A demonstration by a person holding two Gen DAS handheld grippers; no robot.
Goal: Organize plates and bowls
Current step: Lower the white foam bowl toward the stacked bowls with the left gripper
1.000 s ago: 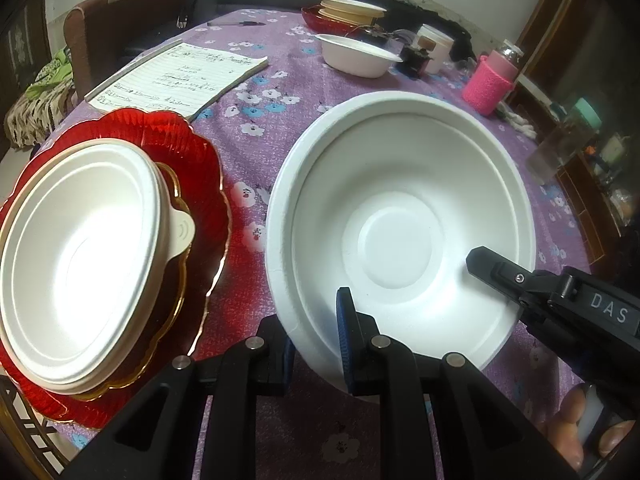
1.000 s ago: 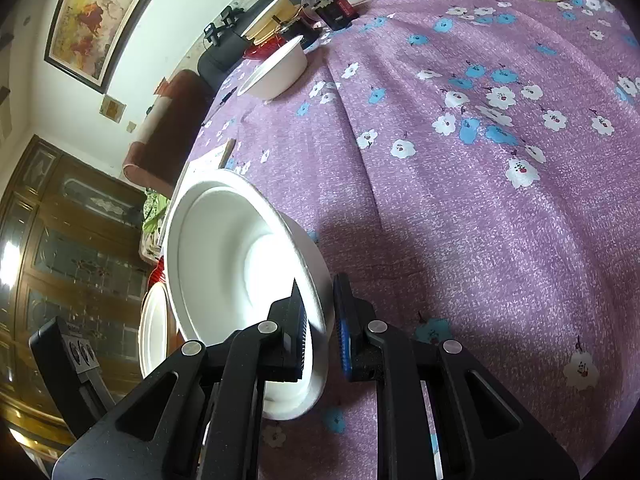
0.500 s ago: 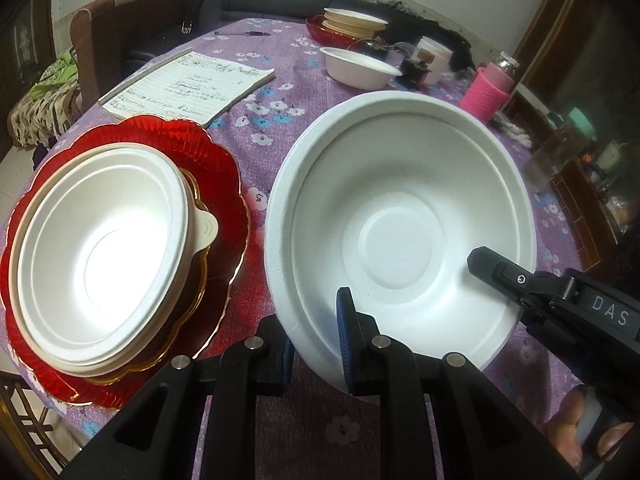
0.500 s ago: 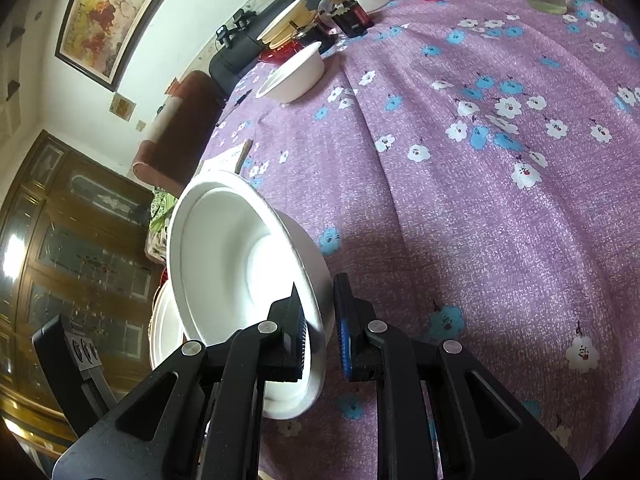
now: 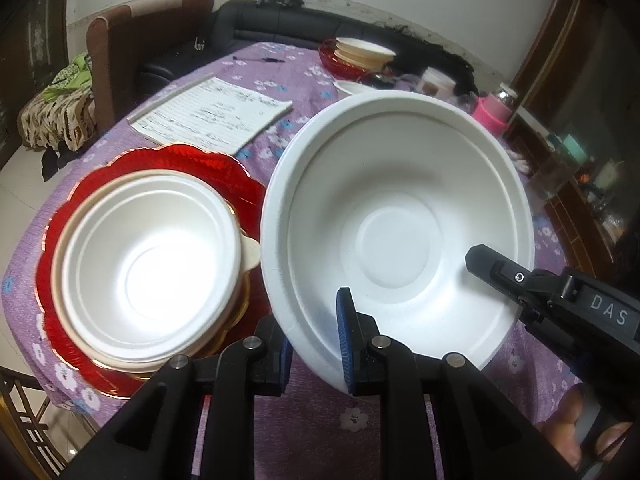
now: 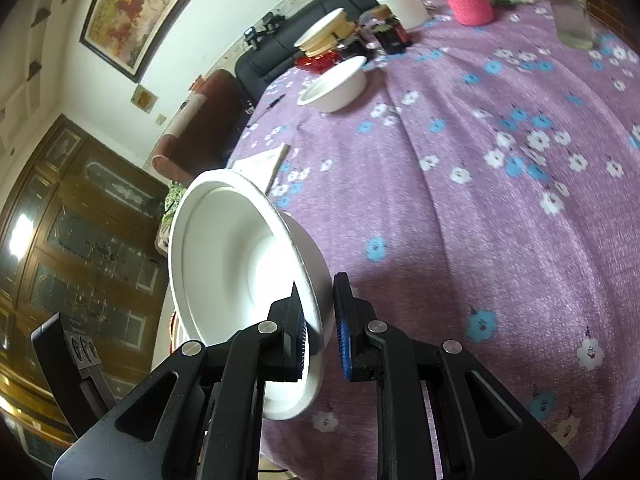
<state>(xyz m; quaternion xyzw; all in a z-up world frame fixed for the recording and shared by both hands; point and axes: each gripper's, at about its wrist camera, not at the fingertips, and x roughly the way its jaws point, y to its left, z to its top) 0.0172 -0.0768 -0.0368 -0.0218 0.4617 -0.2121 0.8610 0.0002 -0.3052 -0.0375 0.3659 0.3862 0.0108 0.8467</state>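
White bowl (image 5: 400, 216) higher off the purple tablecloth (image 6: 500, 200) than before, both tongs (image 5: 314, 344) (image 6: 320, 320) clamped on its rim.

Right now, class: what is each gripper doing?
Left gripper: shut on the white bowl rim.
Right gripper: shut on the same bowl's rim.

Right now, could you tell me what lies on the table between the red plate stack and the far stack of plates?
In the left wrist view, a lined notepad lies between the red plate and the far stack.
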